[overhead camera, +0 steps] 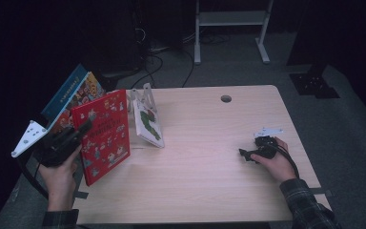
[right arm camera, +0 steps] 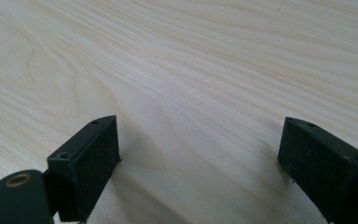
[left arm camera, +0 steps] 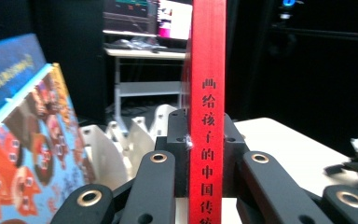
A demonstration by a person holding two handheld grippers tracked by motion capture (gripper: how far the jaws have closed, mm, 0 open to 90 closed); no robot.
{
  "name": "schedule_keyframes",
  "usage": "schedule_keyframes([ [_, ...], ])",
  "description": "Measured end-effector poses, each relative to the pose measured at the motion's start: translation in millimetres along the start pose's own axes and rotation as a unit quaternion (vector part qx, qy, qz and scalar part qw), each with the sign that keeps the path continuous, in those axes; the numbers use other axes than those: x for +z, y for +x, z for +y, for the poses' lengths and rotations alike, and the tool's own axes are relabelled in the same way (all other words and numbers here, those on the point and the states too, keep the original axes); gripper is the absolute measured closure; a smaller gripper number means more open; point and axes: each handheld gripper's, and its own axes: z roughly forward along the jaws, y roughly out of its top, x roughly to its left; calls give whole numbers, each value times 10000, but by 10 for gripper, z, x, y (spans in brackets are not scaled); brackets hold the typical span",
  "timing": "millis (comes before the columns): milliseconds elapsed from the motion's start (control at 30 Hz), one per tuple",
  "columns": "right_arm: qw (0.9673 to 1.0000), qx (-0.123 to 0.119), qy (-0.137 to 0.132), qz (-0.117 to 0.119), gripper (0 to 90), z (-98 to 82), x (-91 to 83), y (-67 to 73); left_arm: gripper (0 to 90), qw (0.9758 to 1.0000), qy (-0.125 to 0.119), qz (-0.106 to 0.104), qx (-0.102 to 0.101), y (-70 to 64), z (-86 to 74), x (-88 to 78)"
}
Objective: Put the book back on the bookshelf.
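Books crowd the nine o'clock edge of a pale wooden table [overhead camera: 205, 157], where a person's left hand [overhead camera: 59, 171] works a left gripper [overhead camera: 78, 131] whose jaws are clamped on a red book [overhead camera: 104, 133]. Seen along that gripper's own jaws, the book's red spine [left arm camera: 208, 116] stands upright between the two black pads, printed with a column of black characters. The red book stands on its lower edge at about eight o'clock on the tabletop, its illustrated cover facing the person. Just behind it, toward ten o'clock, an orange picture book [overhead camera: 83, 93] and a blue book [overhead camera: 64, 90] lean together, tilted off the table's edge. A white slotted book rack [overhead camera: 143, 98] sits at eleven o'clock, with a white book showing a green drawing [overhead camera: 148, 123] propped against it, near the red book but apart from it. Well across the table at three o'clock, the right hand [overhead camera: 279, 164] rests on the wood with the right gripper [overhead camera: 248, 155], its jaws spread wide over bare tabletop with nothing between them.
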Motion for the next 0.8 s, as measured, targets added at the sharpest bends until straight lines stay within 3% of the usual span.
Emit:
schedule_keyframes([
  [200, 10000, -3, 3, -2, 114, 0, 0, -2, 797, 9998, -10, 214, -36, 24, -31, 136],
  [333, 10000, 1, 1, -7, 114, 2, 2, -5, 796, 9984, 14, 547, 141, -30, -31, 299],
  [800, 10000, 8, -1, 1, 115, 3, 3, -12, 796, 9972, -13, 741, 99, 33, -47, 727],
])
